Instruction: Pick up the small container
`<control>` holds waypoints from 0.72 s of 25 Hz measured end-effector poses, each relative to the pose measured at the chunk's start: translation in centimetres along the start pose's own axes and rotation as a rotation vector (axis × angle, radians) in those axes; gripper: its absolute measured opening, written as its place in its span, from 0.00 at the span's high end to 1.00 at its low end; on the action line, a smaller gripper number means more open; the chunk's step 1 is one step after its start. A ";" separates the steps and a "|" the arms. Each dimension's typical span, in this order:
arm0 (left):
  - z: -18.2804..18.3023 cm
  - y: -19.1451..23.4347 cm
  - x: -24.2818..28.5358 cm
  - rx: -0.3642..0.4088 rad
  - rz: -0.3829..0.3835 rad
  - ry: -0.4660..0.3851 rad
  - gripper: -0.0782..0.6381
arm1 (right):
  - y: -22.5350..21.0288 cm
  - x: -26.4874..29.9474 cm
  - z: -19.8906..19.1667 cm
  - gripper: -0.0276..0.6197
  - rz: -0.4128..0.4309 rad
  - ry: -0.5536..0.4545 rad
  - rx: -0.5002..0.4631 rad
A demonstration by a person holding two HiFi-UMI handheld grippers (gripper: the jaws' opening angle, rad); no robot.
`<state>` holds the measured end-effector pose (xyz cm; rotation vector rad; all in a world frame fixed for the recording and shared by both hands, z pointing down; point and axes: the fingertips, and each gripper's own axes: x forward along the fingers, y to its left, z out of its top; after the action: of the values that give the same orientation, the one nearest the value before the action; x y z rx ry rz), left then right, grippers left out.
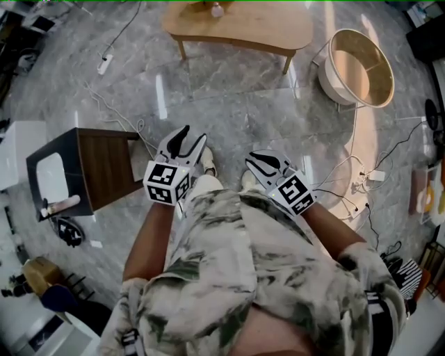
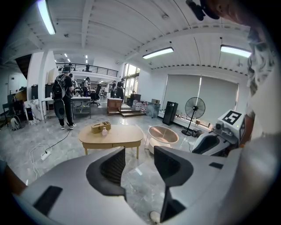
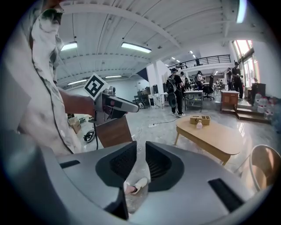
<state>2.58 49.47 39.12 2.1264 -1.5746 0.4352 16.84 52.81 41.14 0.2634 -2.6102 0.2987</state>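
The small container (image 1: 217,10), a pale bottle-shaped piece, stands upright on a low wooden desk (image 1: 259,29) at the far side of the room, just beside a tan box (image 2: 100,127), and well apart from both grippers. The left gripper view shows it near the desk's left end (image 2: 104,131); the right gripper view shows it at the desk's far end (image 3: 199,125). The person stands on a grey marble floor (image 1: 229,104) with both grippers held out in front of a camouflage-print shirt (image 1: 236,264). The left gripper (image 1: 189,136) has its jaws wide apart, with only floor showing between them. The right gripper (image 1: 255,159) has its jaws a narrow gap apart, with floor and the toe of a shoe (image 3: 135,186) seen through it. A dark side table (image 1: 97,167) stands to the person's left and a round beige tub chair (image 1: 358,66) near the desk's right end.
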 end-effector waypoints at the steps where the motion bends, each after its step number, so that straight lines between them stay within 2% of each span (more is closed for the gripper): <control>1: 0.3 0.9 0.6 0.000 -0.009 0.000 0.61 | -0.5 0.7 0.2 0.83 -0.008 0.010 0.003; 5: 2.3 5.4 3.9 0.004 -0.058 -0.010 0.60 | -3.7 3.9 2.6 0.83 -0.077 0.035 0.031; 12: 6.9 15.8 6.9 0.061 -0.100 -0.020 0.60 | -7.5 11.8 9.4 0.83 -0.168 0.036 0.067; 18: 8.1 23.4 8.6 0.085 -0.121 -0.005 0.60 | -8.2 18.0 13.0 0.84 -0.227 0.045 0.101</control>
<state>-17.31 32.52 40.55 2.2740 -1.4437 0.4632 -2.55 39.24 40.27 0.5761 -2.4941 0.3528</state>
